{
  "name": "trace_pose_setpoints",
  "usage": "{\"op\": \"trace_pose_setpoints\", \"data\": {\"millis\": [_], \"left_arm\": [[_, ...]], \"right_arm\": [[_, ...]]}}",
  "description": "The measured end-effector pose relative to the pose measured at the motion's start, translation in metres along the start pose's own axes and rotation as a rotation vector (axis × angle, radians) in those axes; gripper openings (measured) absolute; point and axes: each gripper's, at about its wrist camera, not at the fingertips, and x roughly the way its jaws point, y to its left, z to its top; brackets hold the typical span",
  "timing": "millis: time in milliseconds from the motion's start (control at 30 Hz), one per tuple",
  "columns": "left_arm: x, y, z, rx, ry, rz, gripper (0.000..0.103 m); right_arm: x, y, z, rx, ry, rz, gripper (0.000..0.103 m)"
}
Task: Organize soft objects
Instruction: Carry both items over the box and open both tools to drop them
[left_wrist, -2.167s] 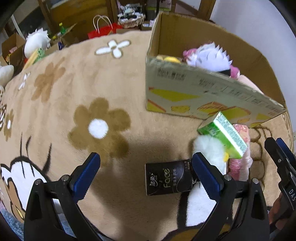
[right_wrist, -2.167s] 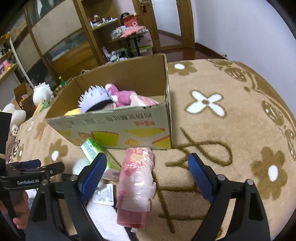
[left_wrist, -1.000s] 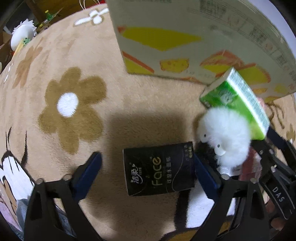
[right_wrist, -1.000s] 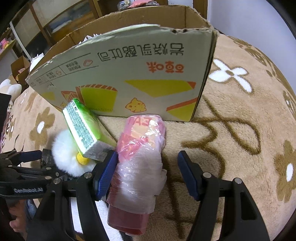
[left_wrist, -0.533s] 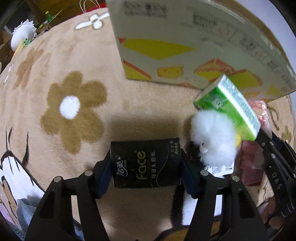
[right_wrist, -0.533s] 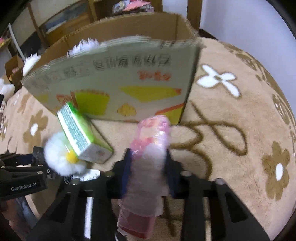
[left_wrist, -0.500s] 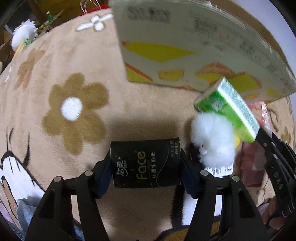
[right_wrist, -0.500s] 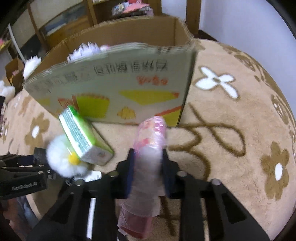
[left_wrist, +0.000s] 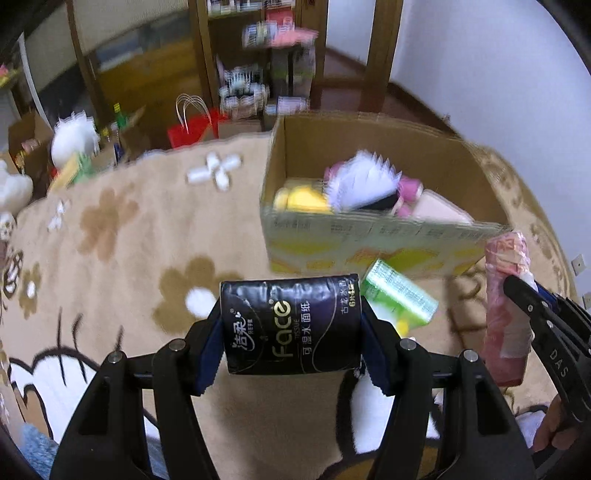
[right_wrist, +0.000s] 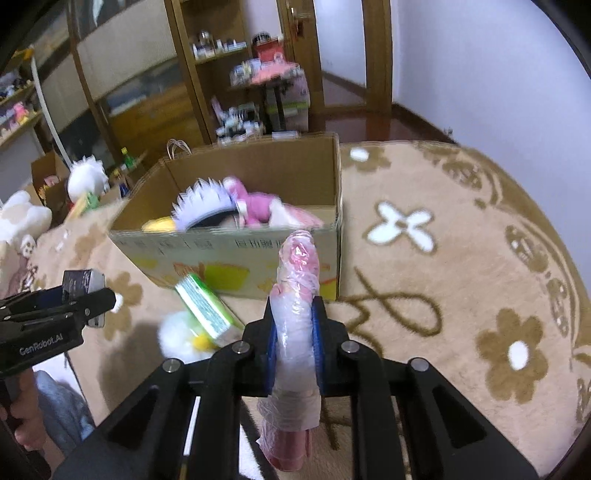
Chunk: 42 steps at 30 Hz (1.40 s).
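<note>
My left gripper (left_wrist: 291, 332) is shut on a black "Face" tissue pack (left_wrist: 291, 325) and holds it above the carpet, in front of the cardboard box (left_wrist: 369, 236). My right gripper (right_wrist: 294, 339) is shut on a pink plastic-wrapped pack (right_wrist: 297, 295) and holds it up before the box (right_wrist: 229, 254). The pink pack also shows in the left wrist view (left_wrist: 506, 306). The box holds soft toys (right_wrist: 225, 206). A green tissue pack (right_wrist: 205, 306) and a white fluffy toy (right_wrist: 181, 336) lie on the carpet before the box.
The beige flower-patterned carpet (right_wrist: 461, 277) stretches to the right. White plush toys (right_wrist: 86, 177) and small boxes stand at the far left edge. Wooden shelves (right_wrist: 229, 66) and a red bag (left_wrist: 188, 125) stand behind the box.
Both grippers closed on their packs and lifted them off the carpet. The views rose, so the open top of the box now shows.
</note>
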Motion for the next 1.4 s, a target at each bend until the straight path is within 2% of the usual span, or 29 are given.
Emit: {"op": "trace_pose_setpoints", "data": {"millis": [300,467,733,967,1400], "left_arm": [[-0.068,-0.020,0.018,0.072,-0.307,0.030,0.063],[-0.083,-0.026,0.027,0.090,-0.386,0.039,0.063],[-0.095,-0.035,0.049,0.123,-0.450,0.022,0.063],[-0.090,-0.034,0.064,0.128,-0.499,0.014,0.063],[-0.047,-0.027,0.074,0.124,-0.440,0.044,0.064]], "right_arm": [[-0.057,0.015,0.027,-0.041,-0.219,0.003,0.017],[-0.069,0.020,0.039,-0.048,-0.298,0.006,0.017],[-0.068,0.016,0.057,-0.031,-0.343,0.028,0.017],[-0.060,0.018,0.066,-0.038,-0.366,0.042,0.017],[-0.028,0.026,0.075,-0.082,-0.336,0.039,0.017]]}}
